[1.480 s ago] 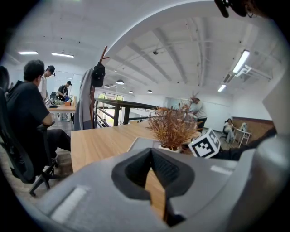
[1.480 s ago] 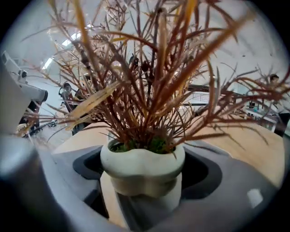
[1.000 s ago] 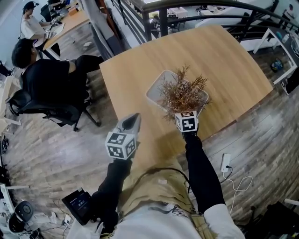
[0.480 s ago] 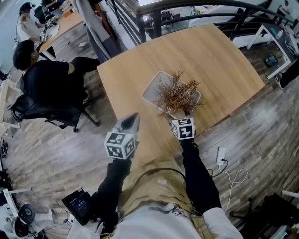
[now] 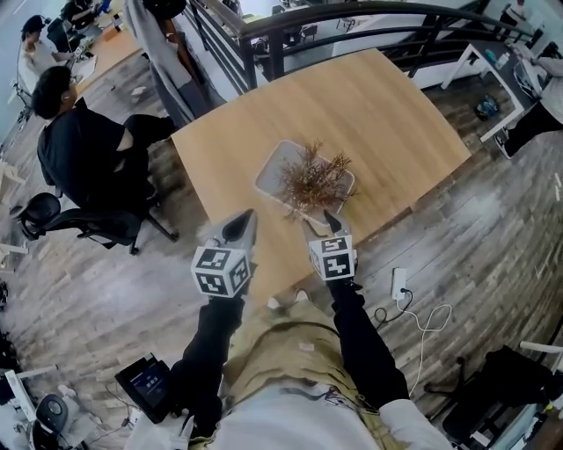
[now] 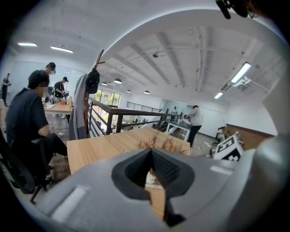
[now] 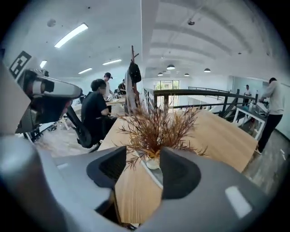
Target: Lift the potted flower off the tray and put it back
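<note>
Both grippers are up off the desk (image 5: 378, 97), showing at its near edge in the head view. Left gripper (image 5: 245, 217): jaws tip to tip, nothing btwn. Right gripper (image 5: 326, 218): jaws about half apart, just been closing, nothing pinched. The gap frames the potted flower (image 5: 312, 178), but that's clear ahead of them, no contact.

Room to move: bare desk top stretches wide beyond and to the right of the right jaws, w/ the far edge under a dark railing (image 5: 352, 16). Left of the left jaws the desk's side edge drops off, then there's open wood floor (image 5: 475, 220), then a seated person (image 5: 84, 145) in an office chair. White power strip (image 5: 398, 283) w/ cable lies on the floor, back and right of the right jaws.

Flower now: upright on the white tray (image 5: 276, 167), toward the tray's near side, ahead of the right jaws and ahead-right of the left. Dry rust-brown sprigs fan out. Small pale pot (image 7: 152, 163), mostly hidden under the foliage.
</note>
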{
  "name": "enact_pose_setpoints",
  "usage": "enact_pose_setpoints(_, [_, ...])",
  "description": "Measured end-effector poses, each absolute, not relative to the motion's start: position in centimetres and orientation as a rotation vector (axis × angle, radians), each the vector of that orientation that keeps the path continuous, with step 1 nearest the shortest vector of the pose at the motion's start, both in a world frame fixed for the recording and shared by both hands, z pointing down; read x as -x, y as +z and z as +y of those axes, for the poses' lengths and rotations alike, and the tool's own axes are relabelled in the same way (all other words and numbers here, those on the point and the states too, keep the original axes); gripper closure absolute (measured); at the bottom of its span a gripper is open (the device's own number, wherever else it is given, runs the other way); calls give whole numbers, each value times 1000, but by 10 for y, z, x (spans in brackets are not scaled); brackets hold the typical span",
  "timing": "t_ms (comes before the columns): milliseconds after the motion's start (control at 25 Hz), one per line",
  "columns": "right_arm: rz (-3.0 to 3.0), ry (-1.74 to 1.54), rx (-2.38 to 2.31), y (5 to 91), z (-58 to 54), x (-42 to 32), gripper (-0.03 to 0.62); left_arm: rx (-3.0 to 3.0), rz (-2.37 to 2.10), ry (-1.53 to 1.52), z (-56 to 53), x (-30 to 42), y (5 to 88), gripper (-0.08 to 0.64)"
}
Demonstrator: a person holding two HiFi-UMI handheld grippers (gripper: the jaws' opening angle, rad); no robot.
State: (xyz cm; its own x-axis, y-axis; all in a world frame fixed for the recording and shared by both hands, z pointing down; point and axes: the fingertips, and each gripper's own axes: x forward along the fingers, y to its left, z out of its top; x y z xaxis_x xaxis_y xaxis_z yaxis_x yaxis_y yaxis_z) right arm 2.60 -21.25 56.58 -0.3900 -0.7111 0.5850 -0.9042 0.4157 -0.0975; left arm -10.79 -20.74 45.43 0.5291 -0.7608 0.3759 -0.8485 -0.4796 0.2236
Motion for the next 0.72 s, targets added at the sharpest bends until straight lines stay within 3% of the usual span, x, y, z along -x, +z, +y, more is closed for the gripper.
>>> enact_pose_setpoints(200, [-2276, 506, -1459, 508, -201, -36, 464, -2446, -1314, 287, -207, 95, 431, 558])
enact_pose_setpoints(320, [-2332, 420, -1526, 468, -202, -43, 586, -2495, -1309, 272, -207, 85, 414, 558])
enact_pose_setpoints(720, [-2495, 145, -1612, 363, -206, -44, 588, -2635, -1355, 185, -212, 64, 354, 558])
